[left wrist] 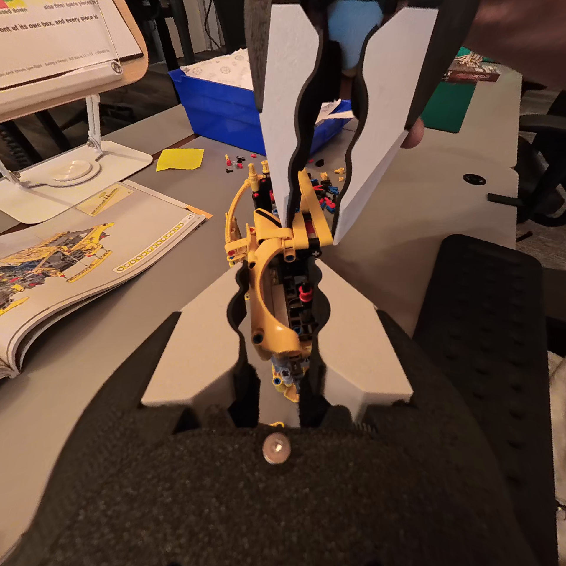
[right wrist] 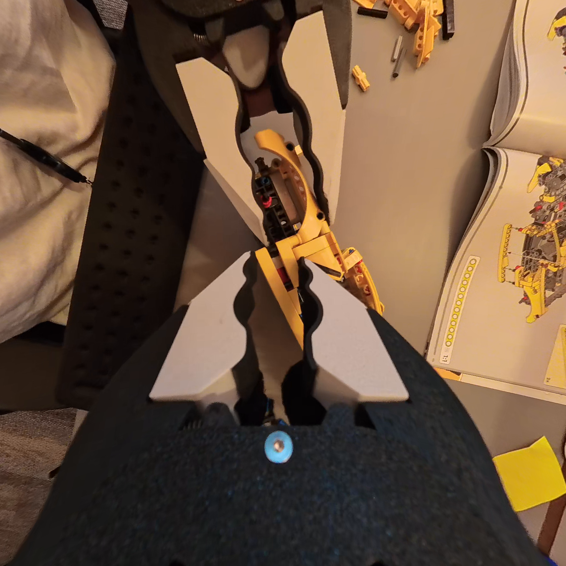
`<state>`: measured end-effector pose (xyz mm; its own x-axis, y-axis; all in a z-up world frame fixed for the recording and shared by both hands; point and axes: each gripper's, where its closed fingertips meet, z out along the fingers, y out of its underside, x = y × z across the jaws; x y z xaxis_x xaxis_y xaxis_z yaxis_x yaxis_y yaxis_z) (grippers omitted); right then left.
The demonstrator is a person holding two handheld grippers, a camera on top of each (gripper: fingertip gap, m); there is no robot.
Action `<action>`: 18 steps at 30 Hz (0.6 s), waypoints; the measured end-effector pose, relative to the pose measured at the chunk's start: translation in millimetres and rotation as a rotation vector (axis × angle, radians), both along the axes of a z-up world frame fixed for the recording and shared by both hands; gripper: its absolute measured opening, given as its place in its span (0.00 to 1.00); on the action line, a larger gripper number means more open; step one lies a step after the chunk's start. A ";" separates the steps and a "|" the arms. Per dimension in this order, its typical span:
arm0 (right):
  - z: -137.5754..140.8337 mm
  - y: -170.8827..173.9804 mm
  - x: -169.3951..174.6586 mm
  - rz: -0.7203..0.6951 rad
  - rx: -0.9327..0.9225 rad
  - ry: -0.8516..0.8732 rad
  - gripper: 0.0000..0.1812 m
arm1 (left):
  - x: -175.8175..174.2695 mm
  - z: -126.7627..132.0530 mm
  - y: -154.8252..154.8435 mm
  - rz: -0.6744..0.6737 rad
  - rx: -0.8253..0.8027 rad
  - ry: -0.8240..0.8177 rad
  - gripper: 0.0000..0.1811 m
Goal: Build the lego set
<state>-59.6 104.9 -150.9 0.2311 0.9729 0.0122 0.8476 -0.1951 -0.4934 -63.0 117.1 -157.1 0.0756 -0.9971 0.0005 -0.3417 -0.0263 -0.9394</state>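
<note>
Grey table (left wrist: 428, 199) (perhaps a desk), dim

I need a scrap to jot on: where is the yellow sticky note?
In the left wrist view the yellow sticky note lies on the grey table, between the blue bin and the open instruction booklet.

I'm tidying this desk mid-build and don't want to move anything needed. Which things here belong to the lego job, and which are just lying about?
In use:
- yellow lego model, clamped by left gripper and right gripper
- open instruction booklet
- loose small pieces
- blue bin

Lying about:
- yellow sticky note
- document stand
- green mat
</note>
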 end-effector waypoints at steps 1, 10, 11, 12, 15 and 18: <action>-0.1 -0.4 0.7 -0.009 -0.010 0.001 0.14 | 0.3 0.1 -0.1 0.004 -0.002 -0.003 0.21; 47.3 14.3 10.5 -0.456 0.319 0.309 0.20 | 3.3 1.2 4.5 0.100 -0.056 -0.036 0.21; 44.7 13.9 16.2 -0.561 0.345 0.363 0.23 | 4.1 1.2 3.1 0.110 -0.048 -0.037 0.21; 40.2 10.7 17.1 -0.650 0.347 0.432 0.27 | 4.6 1.2 2.3 0.127 -0.042 -0.038 0.21; 32.9 5.6 27.6 -1.004 0.287 0.771 0.21 | 5.3 1.6 2.7 0.212 -0.060 -0.053 0.21; 22.9 -1.4 40.2 -1.209 0.074 1.108 0.23 | 7.0 1.4 0.0 0.241 -0.073 -0.045 0.22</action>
